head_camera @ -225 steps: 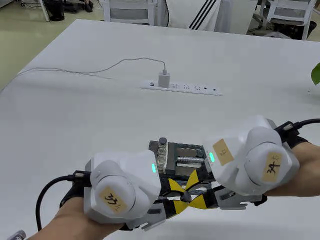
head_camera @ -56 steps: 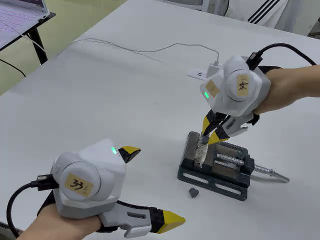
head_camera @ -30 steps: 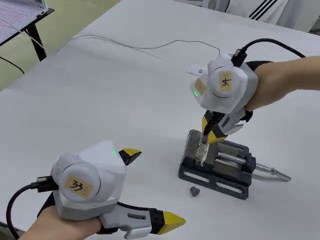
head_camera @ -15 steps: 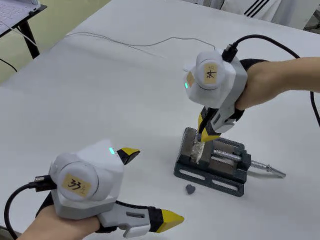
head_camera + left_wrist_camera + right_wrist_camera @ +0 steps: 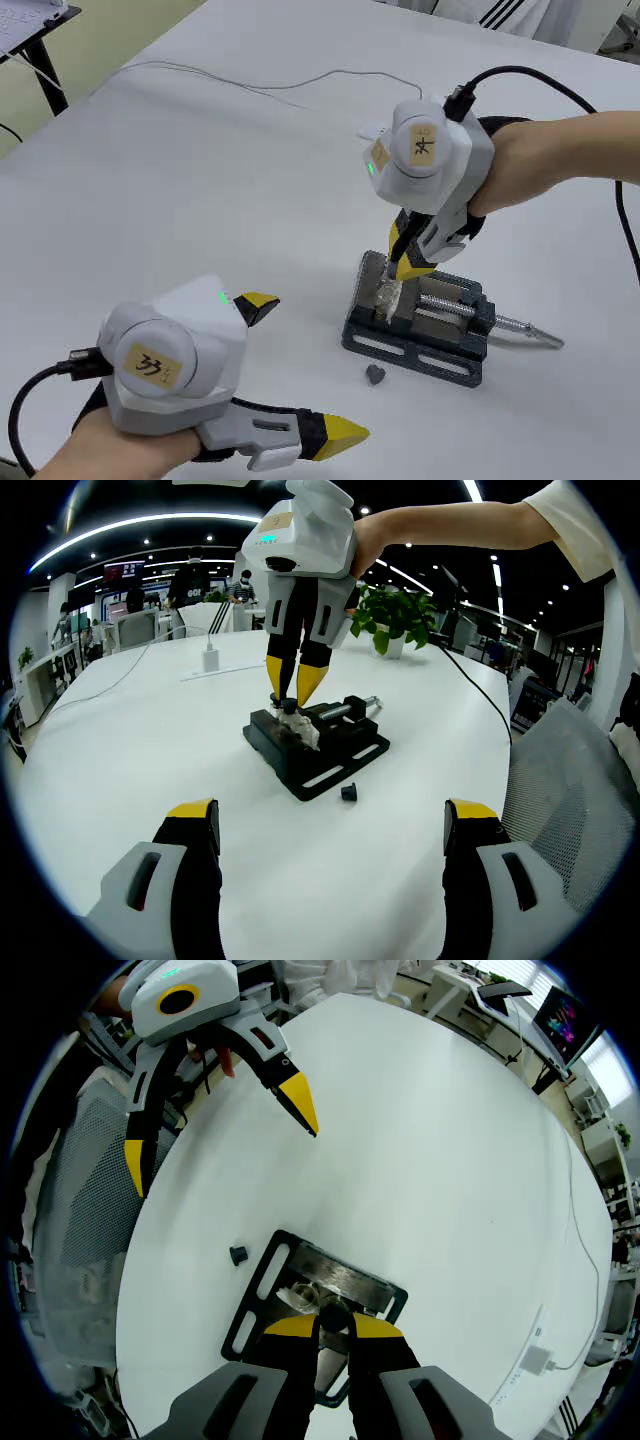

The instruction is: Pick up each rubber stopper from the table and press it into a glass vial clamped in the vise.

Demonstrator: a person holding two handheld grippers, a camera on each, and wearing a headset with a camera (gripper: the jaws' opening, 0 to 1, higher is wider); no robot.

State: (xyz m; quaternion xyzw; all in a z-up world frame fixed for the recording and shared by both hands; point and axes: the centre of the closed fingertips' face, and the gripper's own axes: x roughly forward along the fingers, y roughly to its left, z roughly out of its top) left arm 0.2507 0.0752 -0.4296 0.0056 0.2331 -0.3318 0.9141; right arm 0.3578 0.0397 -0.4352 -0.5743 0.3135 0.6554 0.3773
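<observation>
A black vise (image 5: 440, 340) (image 5: 330, 750) (image 5: 262, 1295) on the white table clamps a clear glass vial (image 5: 387, 295) (image 5: 296, 720) (image 5: 303, 1295) upright. My right gripper (image 5: 405, 262) (image 5: 296, 683) (image 5: 333, 1328) points down right over the vial's mouth, shut on a dark rubber stopper (image 5: 333, 1317). Another dark stopper (image 5: 376, 375) (image 5: 349, 792) (image 5: 239, 1254) lies loose on the table just in front of the vise. My left gripper (image 5: 300, 370) (image 5: 330, 820) (image 5: 215, 1140) hovers open near the table's front edge, well left of the vise, with nothing between its fingers.
A white power strip (image 5: 372, 130) with a charger (image 5: 211, 660) and a long cable (image 5: 250, 90) lies behind the vise. A potted plant (image 5: 395, 615) stands at the far side. A laptop stand (image 5: 30, 40) is off the table's left edge.
My right gripper has swung more upright and settled over the vial's mouth with the stopper. The left gripper has stayed where it was, open. The camera has shifted a little.
</observation>
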